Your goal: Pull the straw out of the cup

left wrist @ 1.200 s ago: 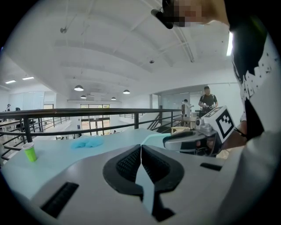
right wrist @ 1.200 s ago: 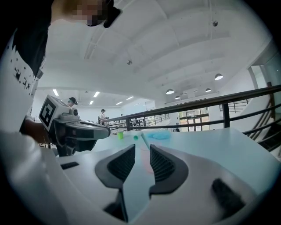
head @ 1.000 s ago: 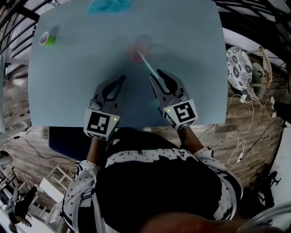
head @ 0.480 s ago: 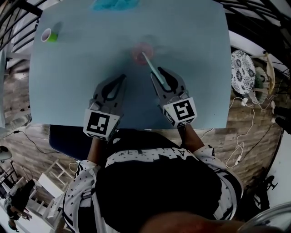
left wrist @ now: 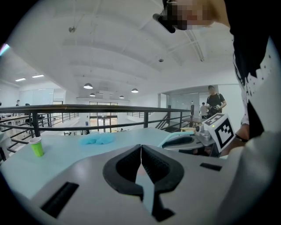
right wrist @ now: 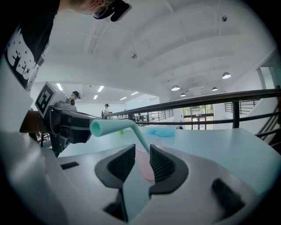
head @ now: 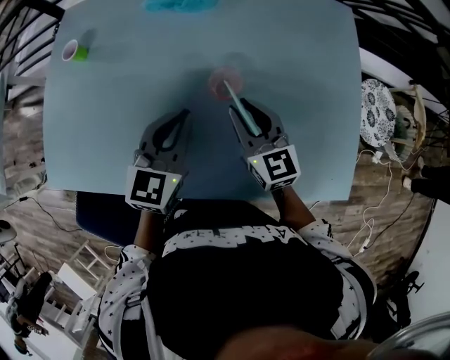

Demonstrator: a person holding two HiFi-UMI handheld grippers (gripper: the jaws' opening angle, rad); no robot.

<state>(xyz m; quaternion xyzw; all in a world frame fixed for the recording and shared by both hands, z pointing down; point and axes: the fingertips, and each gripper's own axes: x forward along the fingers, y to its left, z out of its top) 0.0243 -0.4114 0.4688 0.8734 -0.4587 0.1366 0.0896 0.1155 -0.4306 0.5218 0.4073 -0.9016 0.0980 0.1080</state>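
A translucent pink cup [head: 225, 79] stands mid-table with a pale teal bent straw [head: 238, 105] leaning out of it toward me. My right gripper [head: 243, 112] is just short of the cup, open, its jaws a little apart on either side of the straw. In the right gripper view the straw [right wrist: 115, 127] bends over the jaws and runs down between them, my right gripper [right wrist: 142, 151] showing a clear gap, with the cup [right wrist: 145, 166] behind. My left gripper [head: 184, 114] rests left of the cup, shut and empty; my left gripper [left wrist: 141, 147] has its tips touching.
A small green cup [head: 74, 51] stands at the far left corner and a crumpled blue cloth [head: 179, 5] lies at the table's [head: 105, 119] far edge. A black railing [left wrist: 88, 107] runs behind the table. A patterned round stool [head: 377, 105] sits right of it.
My right gripper has edged forward toward the cup, so the straw now lies between its jaws. The left gripper has barely moved.
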